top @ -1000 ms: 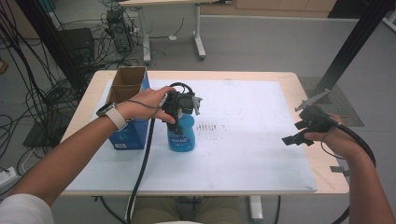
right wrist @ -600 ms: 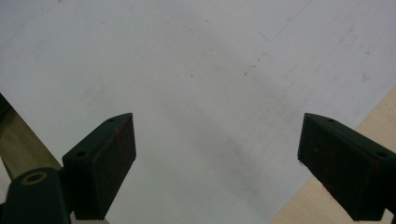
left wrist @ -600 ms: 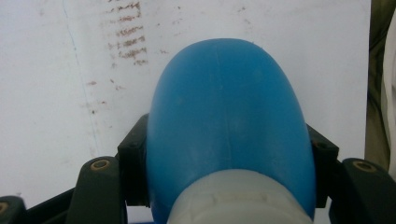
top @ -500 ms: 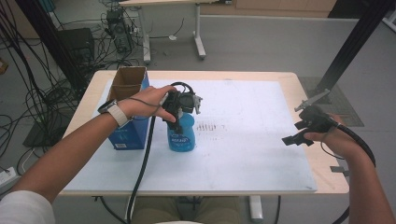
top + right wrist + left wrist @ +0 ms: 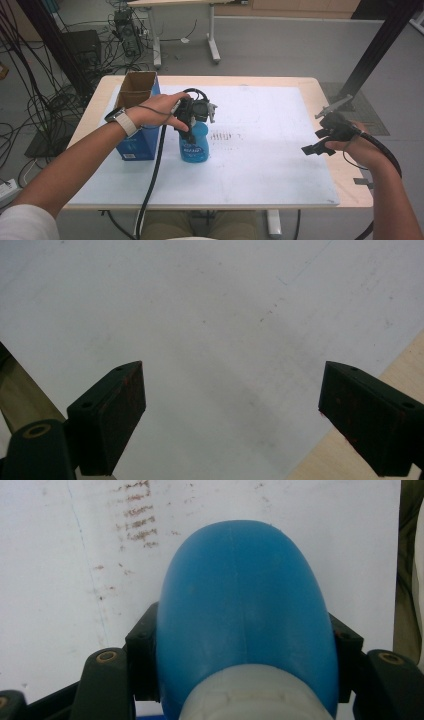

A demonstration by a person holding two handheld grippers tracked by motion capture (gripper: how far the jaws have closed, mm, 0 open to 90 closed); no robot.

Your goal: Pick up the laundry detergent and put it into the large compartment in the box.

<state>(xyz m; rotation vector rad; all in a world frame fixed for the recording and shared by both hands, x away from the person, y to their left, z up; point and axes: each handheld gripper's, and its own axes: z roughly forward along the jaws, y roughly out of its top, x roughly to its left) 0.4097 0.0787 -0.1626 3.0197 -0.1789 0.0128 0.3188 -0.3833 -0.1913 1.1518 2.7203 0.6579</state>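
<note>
A blue plastic bottle [image 5: 194, 146] stands upright on the white mat [image 5: 270, 170], left of centre. My left gripper [image 5: 193, 119] comes down on it from above, and its jaws are shut on the bottle's shoulder. In the left gripper view the blue bottle [image 5: 245, 595] and its white neck sit between the two black pads [image 5: 142, 645] of the left gripper [image 5: 244, 641], which press on both sides. My right gripper [image 5: 316, 141] hovers open over the mat's right edge. In the right gripper view the right gripper [image 5: 232, 410] has nothing between its wide jaws.
An open blue carton with a cardboard top [image 5: 136, 112] stands just left of the bottle. Brown smudges [image 5: 225, 135] mark the mat to its right. The wooden table edge [image 5: 350, 175] runs close under the right hand. The left gripper's cable [image 5: 152, 175] trails toward the front edge.
No visible difference; both hands and the bottle stay where they were.
</note>
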